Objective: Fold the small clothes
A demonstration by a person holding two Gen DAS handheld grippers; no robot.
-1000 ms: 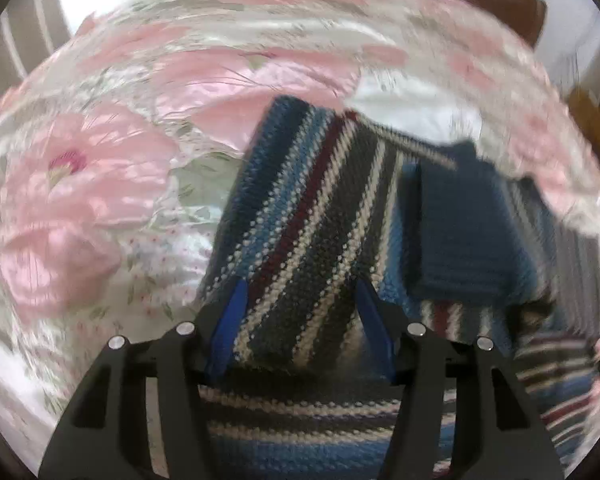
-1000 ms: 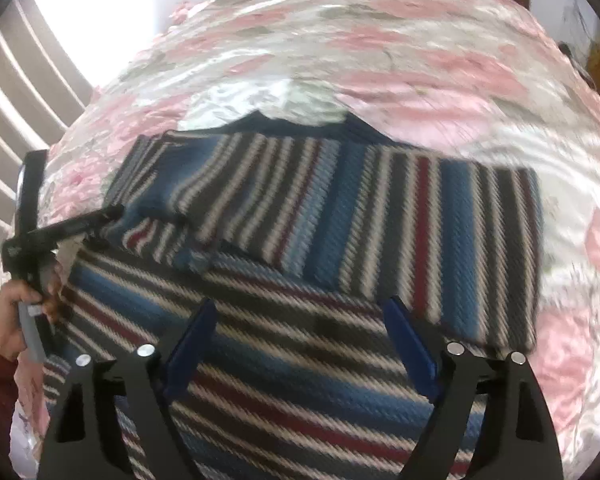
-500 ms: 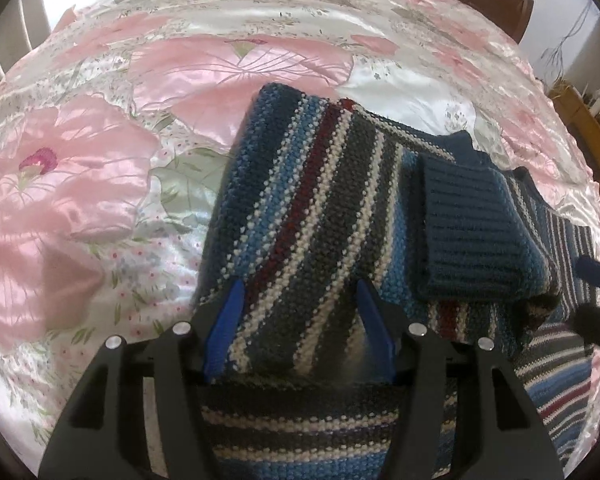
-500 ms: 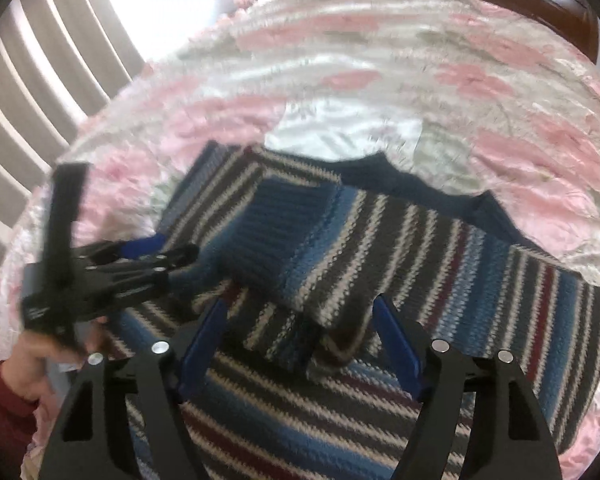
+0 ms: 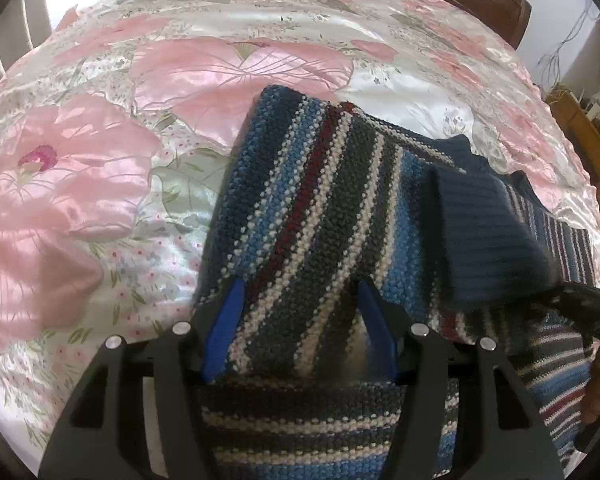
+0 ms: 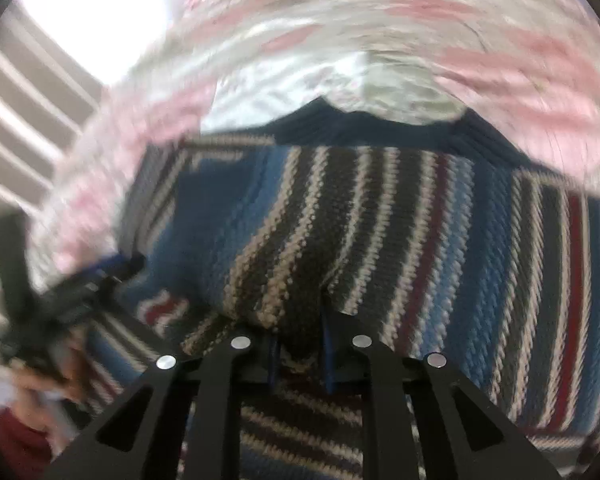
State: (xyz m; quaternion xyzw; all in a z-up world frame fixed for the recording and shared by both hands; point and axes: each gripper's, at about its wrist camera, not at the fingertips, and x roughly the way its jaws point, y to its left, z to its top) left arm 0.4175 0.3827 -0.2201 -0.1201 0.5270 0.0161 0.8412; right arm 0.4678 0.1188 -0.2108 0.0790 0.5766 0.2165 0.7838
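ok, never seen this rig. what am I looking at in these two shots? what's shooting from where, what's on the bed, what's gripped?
There is no robot. A person holds a two-finger tool in each hand, and each tool carries a fisheye camera that looks forward along its fingers.

In the left wrist view, the left tool is open, with its blue pads on either side of a fold of the striped knit sweater.

The right wrist view is blurred by motion. The right tool is shut on a bunched fold of the sweater. The left tool also shows at that picture's left edge.

The sweater lies on a pink floral bedspread. Its ribbed navy cuff is folded over the body.
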